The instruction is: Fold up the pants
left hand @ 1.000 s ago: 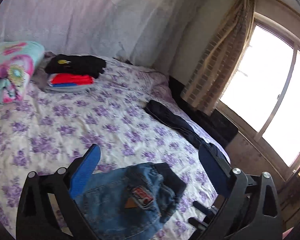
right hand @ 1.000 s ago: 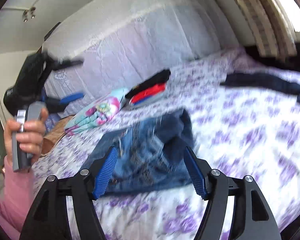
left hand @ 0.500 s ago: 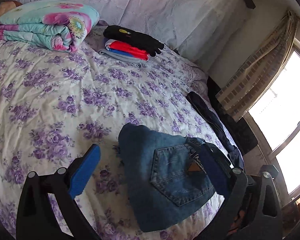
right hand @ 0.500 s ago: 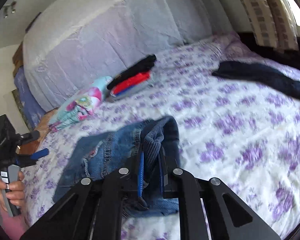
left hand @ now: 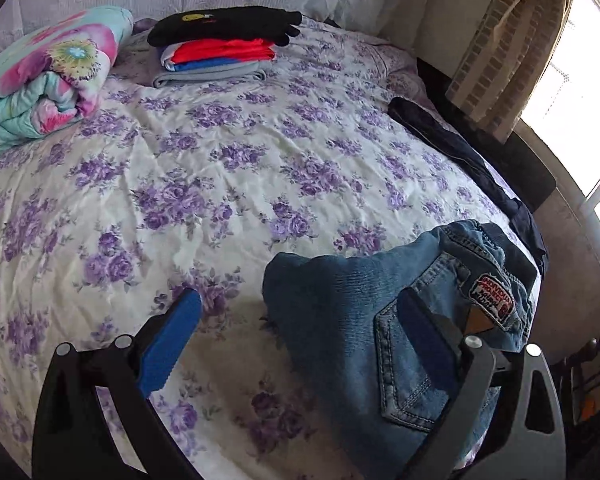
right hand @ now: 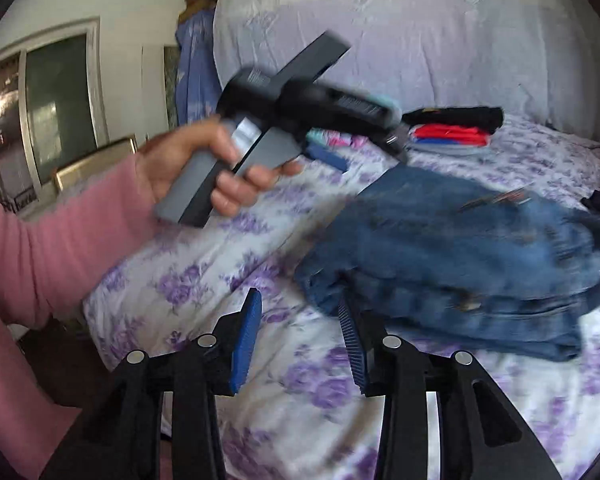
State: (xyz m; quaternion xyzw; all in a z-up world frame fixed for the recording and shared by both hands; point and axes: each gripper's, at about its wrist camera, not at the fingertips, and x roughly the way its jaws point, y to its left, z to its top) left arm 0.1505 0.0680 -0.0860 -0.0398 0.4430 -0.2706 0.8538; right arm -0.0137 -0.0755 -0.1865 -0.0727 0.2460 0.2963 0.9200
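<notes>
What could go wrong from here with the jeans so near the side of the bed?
The jeans lie bunched close to the bed's edge, so a careless tug could drag them off. Neither the left tool nor the right tool holds cloth; both stand open, so the loose fold may slump open. The dark garment lies nearby and could get caught up in the next sweep.

A bed [left hand: 228,168] covered by a white sheet printed with purple flowers fills both views. Near its head lies a rolled floral blanket [left hand: 48,84] in teal and pink. Just beside it sits a stack of folded clothes [left hand: 220,46], black on top, then red, blue and grey. A dark garment [left hand: 456,156] stretches along the bed's edge near the curtained window [left hand: 572,80].
</notes>
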